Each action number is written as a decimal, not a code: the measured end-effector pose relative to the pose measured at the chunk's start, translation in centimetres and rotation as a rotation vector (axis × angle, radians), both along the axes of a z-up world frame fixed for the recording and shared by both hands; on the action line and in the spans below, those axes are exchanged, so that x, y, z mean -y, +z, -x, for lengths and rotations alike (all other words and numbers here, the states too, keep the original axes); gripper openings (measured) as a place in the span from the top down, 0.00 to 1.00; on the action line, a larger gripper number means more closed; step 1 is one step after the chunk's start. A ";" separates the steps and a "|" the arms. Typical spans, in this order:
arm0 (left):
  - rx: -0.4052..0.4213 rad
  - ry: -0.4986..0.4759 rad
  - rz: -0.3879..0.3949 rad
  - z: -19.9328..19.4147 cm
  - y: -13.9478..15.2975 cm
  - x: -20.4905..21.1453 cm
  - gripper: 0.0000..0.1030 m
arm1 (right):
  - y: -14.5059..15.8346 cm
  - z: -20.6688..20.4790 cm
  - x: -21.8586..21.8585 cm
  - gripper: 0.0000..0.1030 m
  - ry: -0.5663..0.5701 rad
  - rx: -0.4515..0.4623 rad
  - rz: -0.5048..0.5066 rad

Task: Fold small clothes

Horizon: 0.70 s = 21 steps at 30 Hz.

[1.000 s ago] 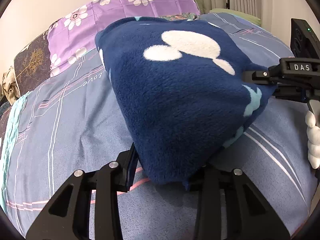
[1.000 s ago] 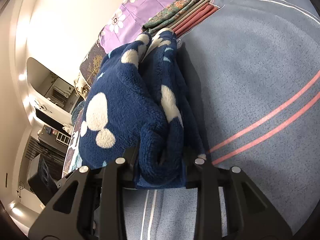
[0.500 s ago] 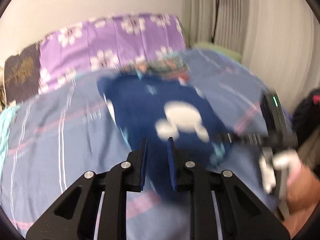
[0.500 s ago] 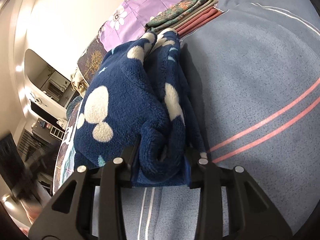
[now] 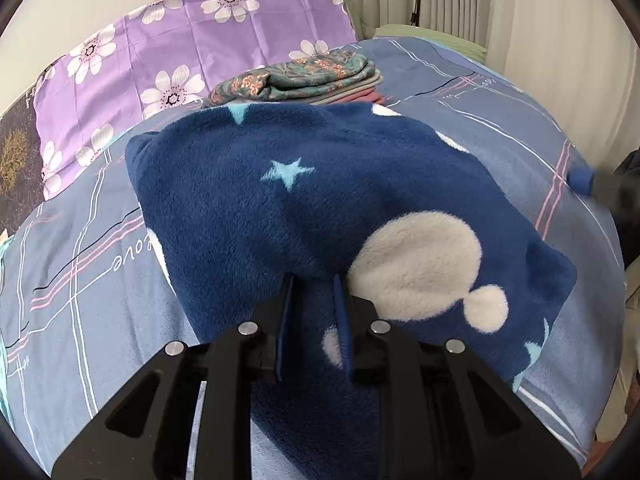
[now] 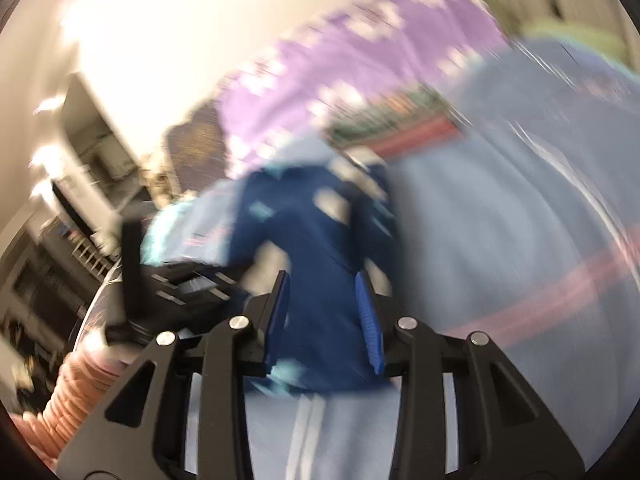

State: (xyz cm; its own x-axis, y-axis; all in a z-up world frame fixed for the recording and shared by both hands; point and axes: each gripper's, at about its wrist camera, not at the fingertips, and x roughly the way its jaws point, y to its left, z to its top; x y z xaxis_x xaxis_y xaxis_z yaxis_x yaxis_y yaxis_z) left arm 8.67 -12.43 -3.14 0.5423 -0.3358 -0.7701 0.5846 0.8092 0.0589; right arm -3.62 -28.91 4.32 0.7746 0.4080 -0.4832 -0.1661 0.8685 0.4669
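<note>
Navy fleece garment (image 5: pixel 320 208): thick, plush pile, printed with large white rounded blobs, one pale blue star, smaller pale blue bits at the edges. Folded into a compact, roughly four-cornered bundle. Lies on the blue striped bedsheet (image 5: pixel 80 272), mid-bed, just in front of a stack of folded clothes (image 5: pixel 304 80). Far-left corner blunt and slightly raised; right corner flat on the sheet. Near edge bunched into a ridge. In the right wrist view the same garment (image 6: pixel 320 248) is heavily blurred; it looks like a long dark bundle, possibly lifted at its near end.
</note>
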 end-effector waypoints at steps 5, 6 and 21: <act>0.008 0.026 0.026 0.1 0.0 -0.9 0.81 | -3.4 -6.1 -3.7 0.57 0.046 -0.080 0.161; 0.008 0.026 0.050 0.0 0.0 -1.2 0.79 | -5.6 -7.7 -4.0 0.59 0.036 -0.170 0.196; -0.024 0.106 -0.047 -9.8 -0.3 0.2 0.76 | -6.8 -6.2 -4.2 0.58 0.035 -0.099 0.228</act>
